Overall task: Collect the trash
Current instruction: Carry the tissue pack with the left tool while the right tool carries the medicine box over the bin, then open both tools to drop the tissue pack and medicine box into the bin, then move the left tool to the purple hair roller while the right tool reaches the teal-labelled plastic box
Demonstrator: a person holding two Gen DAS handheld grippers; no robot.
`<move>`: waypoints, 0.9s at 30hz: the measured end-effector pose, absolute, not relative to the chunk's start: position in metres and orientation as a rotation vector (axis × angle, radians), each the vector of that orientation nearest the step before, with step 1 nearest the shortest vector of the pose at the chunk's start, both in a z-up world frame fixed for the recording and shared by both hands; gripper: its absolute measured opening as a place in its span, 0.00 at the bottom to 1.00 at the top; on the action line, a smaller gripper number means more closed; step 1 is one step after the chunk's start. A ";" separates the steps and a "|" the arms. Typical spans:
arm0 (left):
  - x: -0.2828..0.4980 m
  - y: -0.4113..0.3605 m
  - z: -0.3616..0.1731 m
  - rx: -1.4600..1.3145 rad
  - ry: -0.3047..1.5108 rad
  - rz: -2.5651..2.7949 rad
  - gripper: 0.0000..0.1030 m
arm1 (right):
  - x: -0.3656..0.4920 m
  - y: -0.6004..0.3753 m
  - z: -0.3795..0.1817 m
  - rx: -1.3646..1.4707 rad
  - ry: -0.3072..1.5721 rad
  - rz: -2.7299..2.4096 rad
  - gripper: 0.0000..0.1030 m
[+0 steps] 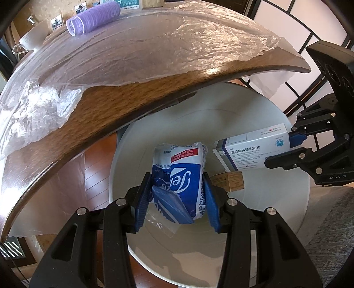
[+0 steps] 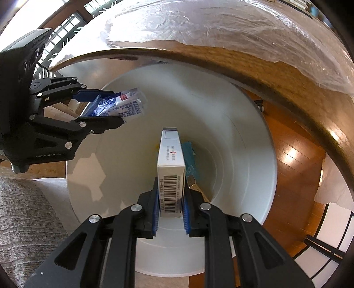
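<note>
My left gripper [image 1: 177, 195] is shut on a crumpled blue and white tissue packet [image 1: 183, 175] and holds it over the open white trash bin [image 1: 132, 155]. The same gripper [image 2: 110, 108] and packet [image 2: 119, 106] show at the left of the right wrist view. My right gripper [image 2: 171, 208] is shut on a white medicine box [image 2: 171, 166], also above the bin [image 2: 243, 133]. In the left wrist view the box [image 1: 254, 148] and right gripper [image 1: 285, 148] are at the right. A small brown carton [image 1: 227, 179] and teal scraps [image 2: 190, 159] lie in the bin's bottom.
A wooden table edge [image 1: 124, 106] covered with clear plastic sheet [image 1: 154, 44] overhangs the bin. On it lie a purple hair roller [image 1: 93, 17] and a white cup [image 1: 33, 37]. Wood floor [image 2: 294, 172] and a grey rug [image 2: 24, 210] surround the bin.
</note>
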State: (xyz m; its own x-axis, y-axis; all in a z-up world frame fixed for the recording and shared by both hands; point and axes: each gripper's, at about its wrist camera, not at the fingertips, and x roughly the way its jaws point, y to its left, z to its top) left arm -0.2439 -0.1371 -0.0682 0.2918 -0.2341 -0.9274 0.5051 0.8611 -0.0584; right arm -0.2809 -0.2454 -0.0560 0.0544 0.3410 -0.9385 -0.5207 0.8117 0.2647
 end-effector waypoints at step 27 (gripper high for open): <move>-0.251 -0.146 -0.047 0.229 1.155 -0.513 0.67 | -0.285 -0.268 -0.007 -0.147 1.242 0.595 0.61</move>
State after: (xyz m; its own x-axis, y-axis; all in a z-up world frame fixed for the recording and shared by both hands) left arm -0.2514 -0.1462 -0.0469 0.3056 -0.2683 -0.9136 0.4982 0.8627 -0.0868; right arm -0.2849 -0.2681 -0.0072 0.1942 0.3449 -0.9183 -0.4998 0.8403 0.2098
